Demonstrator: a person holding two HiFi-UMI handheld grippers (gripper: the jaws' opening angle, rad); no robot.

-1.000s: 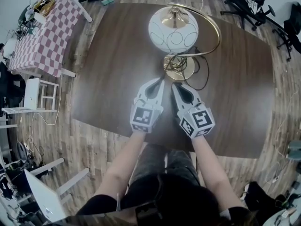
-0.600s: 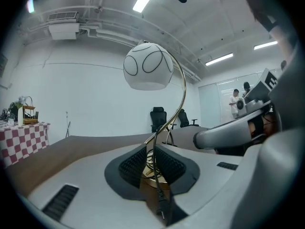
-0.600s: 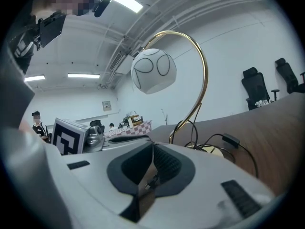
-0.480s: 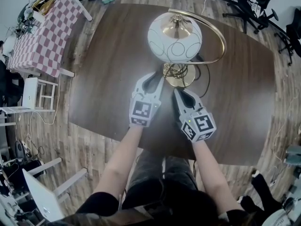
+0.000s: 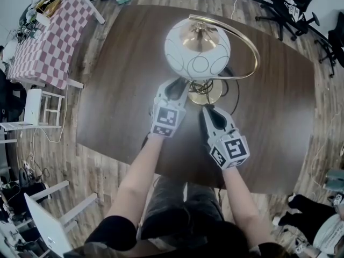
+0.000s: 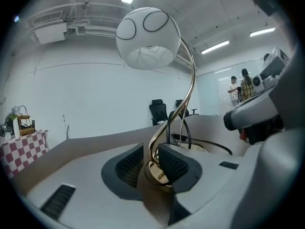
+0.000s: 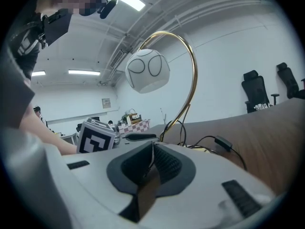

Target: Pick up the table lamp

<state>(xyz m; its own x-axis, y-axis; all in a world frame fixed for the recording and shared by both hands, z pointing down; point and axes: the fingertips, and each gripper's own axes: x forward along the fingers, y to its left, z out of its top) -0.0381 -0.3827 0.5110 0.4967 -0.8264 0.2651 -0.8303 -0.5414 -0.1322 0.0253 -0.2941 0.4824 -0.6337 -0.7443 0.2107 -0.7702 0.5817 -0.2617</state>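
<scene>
Two handheld grippers point at a table lamp (image 5: 197, 50) standing on a dark wooden table (image 5: 123, 79). The left gripper (image 5: 177, 85) has its jaws spread, with the lamp's curved gold stem (image 6: 164, 128) between its pads and not visibly clamped. The right gripper (image 5: 207, 109), beside it, has its jaws pressed together and empty, with the lamp's round gold base (image 5: 210, 94) just ahead.

Both bare forearms stretch forward side by side toward the table lamp (image 5: 197, 49), each hand carrying a gripper tilted slightly downward. The left gripper (image 5: 177, 86) reaches the lamp's base, its jaws apart with the lamp's thin brass stem (image 6: 165, 126) standing between them. The right gripper (image 5: 208, 109) sits just short of that base, beside the left one, its jaws closed together on nothing.
</scene>
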